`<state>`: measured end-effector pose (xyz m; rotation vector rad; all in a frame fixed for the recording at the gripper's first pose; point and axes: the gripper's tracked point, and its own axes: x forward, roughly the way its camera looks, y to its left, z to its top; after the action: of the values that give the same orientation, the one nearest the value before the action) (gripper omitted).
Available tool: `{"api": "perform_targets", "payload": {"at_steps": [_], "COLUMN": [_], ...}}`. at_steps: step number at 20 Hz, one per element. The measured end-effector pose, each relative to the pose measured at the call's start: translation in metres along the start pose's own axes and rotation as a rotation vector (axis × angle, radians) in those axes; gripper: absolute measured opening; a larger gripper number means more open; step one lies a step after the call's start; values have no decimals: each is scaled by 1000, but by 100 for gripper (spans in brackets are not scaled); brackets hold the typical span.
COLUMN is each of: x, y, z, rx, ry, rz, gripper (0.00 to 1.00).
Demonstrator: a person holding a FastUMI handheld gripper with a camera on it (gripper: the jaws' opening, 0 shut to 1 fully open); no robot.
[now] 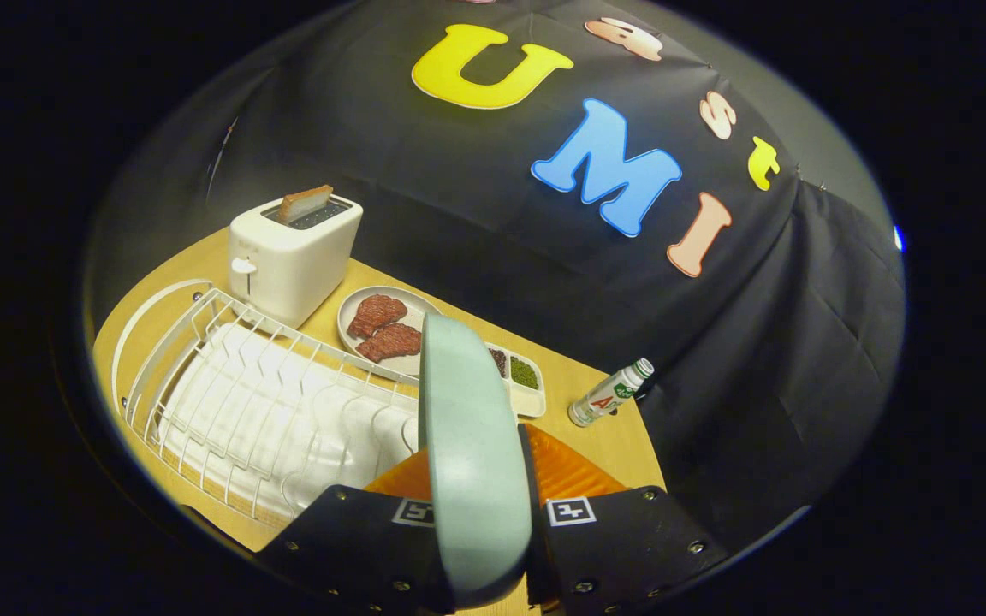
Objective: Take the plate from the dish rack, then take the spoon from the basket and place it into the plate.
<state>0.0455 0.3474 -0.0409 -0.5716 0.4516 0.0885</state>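
Gripper view: the tool (480,513) pinches the pale green plate (469,445) edge-on between both fingers, held above the white dish rack (270,411). Risk, as judged: a rim-only grip may let the plate pivot or slip. Swinging it toward the tabletop (604,428) could strike the steak dish (386,329), toaster (292,257) or small bottle (611,393).

— What is the plate (472,445) doing?
— It is standing on edge, pale green and glossy, and both fingers of the gripper (483,513) are pressing on it.
— And the dish rack (262,411)?
— White wire, it is sitting empty just left of the plate, near the toaster.
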Motion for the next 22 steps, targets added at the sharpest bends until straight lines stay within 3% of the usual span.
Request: {"api": "perform_targets", "payload": {"at_steps": [7, 12, 22], "x": [-54, -82, -93], "y": [-48, -73, -65], "z": [-35, -68, -159], "rx": [127, 100, 194], "ry": [9, 14, 136], "rz": [-22, -32, 77], "gripper": [30, 30, 30]}}
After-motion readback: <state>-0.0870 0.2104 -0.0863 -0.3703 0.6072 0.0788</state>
